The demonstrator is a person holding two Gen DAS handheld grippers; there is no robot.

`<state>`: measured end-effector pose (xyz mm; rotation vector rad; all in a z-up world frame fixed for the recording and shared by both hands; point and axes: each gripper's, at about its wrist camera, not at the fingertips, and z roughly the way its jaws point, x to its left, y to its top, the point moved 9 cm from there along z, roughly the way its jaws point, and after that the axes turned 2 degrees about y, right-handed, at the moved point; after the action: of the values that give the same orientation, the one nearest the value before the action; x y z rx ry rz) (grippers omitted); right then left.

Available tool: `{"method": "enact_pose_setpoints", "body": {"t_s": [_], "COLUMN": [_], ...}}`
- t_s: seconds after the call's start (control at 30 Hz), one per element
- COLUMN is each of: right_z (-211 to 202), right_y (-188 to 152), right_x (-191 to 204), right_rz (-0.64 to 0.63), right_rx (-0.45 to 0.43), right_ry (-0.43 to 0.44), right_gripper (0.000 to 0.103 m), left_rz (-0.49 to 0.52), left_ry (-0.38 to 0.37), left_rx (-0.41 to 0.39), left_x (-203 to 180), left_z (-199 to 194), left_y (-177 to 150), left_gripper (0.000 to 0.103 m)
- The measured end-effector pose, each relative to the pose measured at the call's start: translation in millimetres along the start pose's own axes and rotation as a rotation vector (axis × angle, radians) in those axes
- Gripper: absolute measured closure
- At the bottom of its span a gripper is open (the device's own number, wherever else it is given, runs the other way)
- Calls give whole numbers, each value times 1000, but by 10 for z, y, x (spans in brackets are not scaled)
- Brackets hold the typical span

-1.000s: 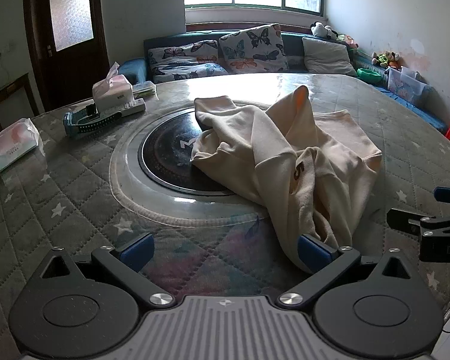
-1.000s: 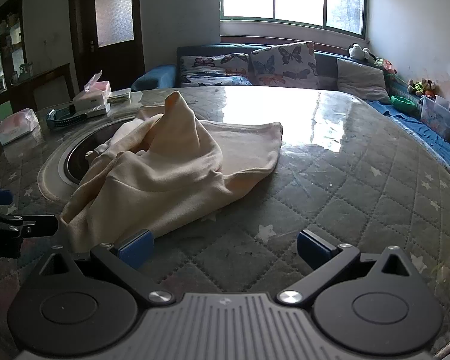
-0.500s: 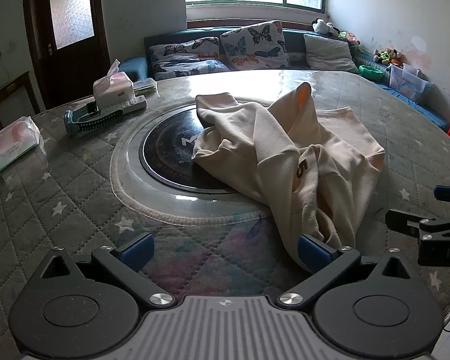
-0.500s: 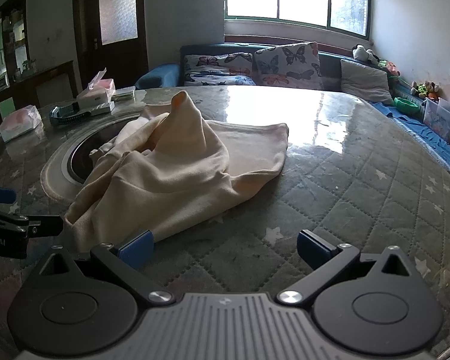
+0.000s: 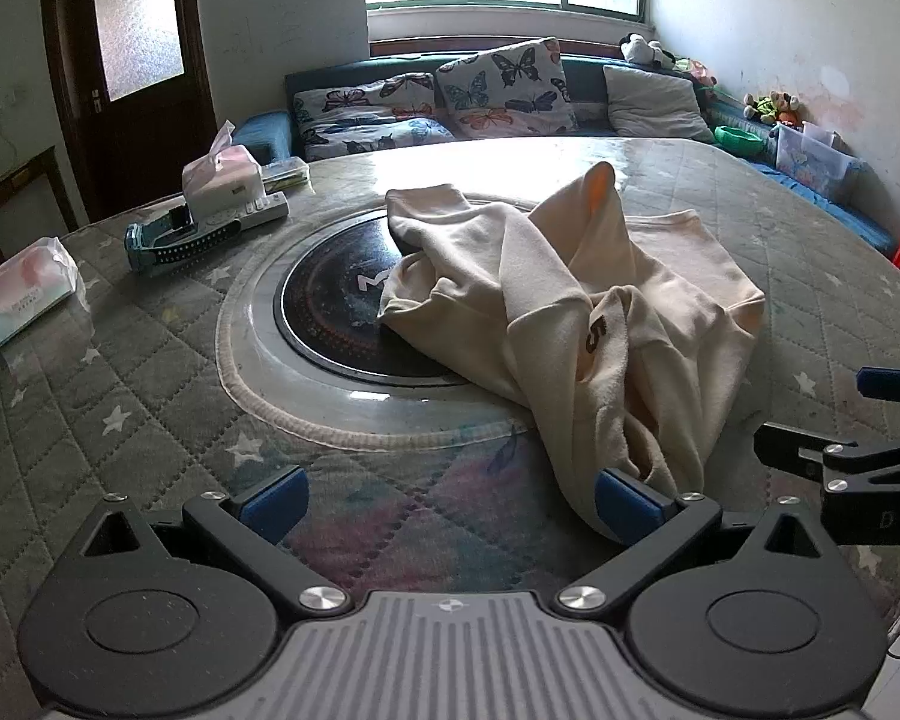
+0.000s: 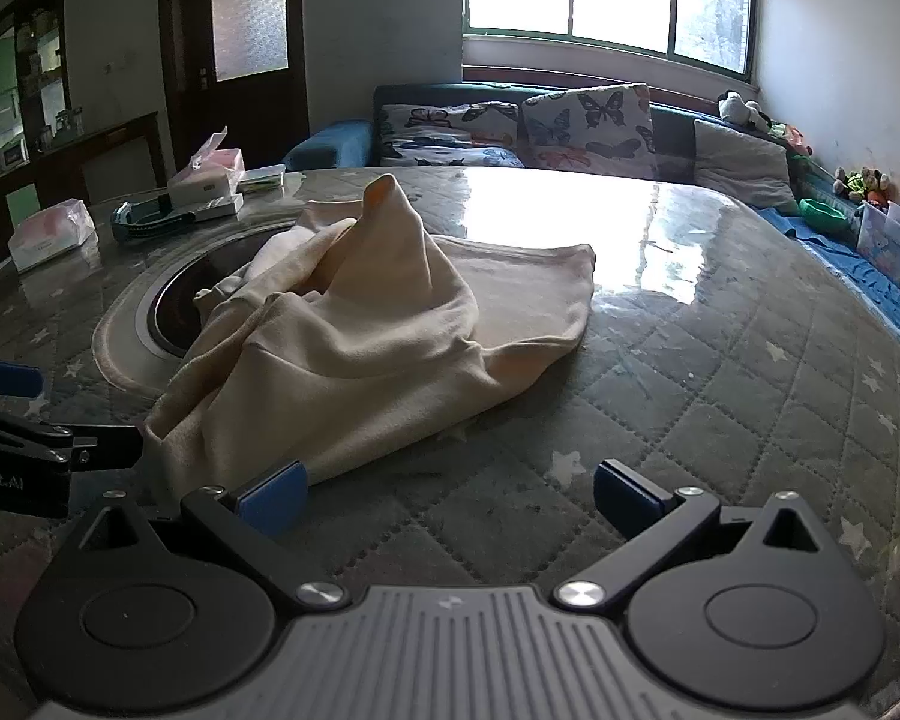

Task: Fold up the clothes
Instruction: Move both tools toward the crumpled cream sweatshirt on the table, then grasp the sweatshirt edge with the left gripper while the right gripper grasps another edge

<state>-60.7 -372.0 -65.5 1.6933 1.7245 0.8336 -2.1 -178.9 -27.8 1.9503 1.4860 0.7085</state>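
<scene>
A cream garment [image 5: 576,312] lies crumpled in a heap on the round quilted table, partly over the dark glass turntable [image 5: 336,312]. It also shows in the right wrist view [image 6: 366,348]. My left gripper [image 5: 450,504] is open and empty, low over the table, with its right pad at the garment's near edge. My right gripper [image 6: 447,495] is open and empty, with its left pad at the garment's near hem. Each gripper shows at the edge of the other's view.
Two tissue packs [image 5: 27,291] [image 5: 219,177], a remote and a blue-black device [image 5: 180,240] lie at the table's far left. A sofa with butterfly cushions [image 5: 504,90] stands behind the table. Storage boxes and toys line the right wall.
Both grippers have edged slightly forward toward the garment. The garment itself has not moved.
</scene>
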Motion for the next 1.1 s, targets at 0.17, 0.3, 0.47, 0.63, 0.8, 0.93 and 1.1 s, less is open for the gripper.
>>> {"method": "enact_pose_setpoints", "body": {"t_s": [0.17,0.3,0.47,0.63,0.8,0.93,1.1], "right_z": [16,37,44,73,99,127,162], "right_y": [23,38,69,108,175,235,318], "right_x": [20,30,38,49,69,82,93], "right_rz": [-1,-4,-9,-17,-31,-41,-50], "right_rx": [-1,0,-3,-5,-12,-18,-23], "right_ry": [3,5,6,10,12,14,22], "right_gripper": [0,0,0,0,0,1,3], "left_rz": [-2,-2,-4,-3,-5,0,3], "left_ry": [1,3,3,10,14,16,18], "left_rx": [1,4,6,6,8,9,-1], "left_x": [15,31,44,70,101,116,146], "left_z": [20,39,60,78,105,129,136], "left_y": [21,30,47,70,98,126,199], "left_gripper": [0,0,0,0,0,0,0]}}
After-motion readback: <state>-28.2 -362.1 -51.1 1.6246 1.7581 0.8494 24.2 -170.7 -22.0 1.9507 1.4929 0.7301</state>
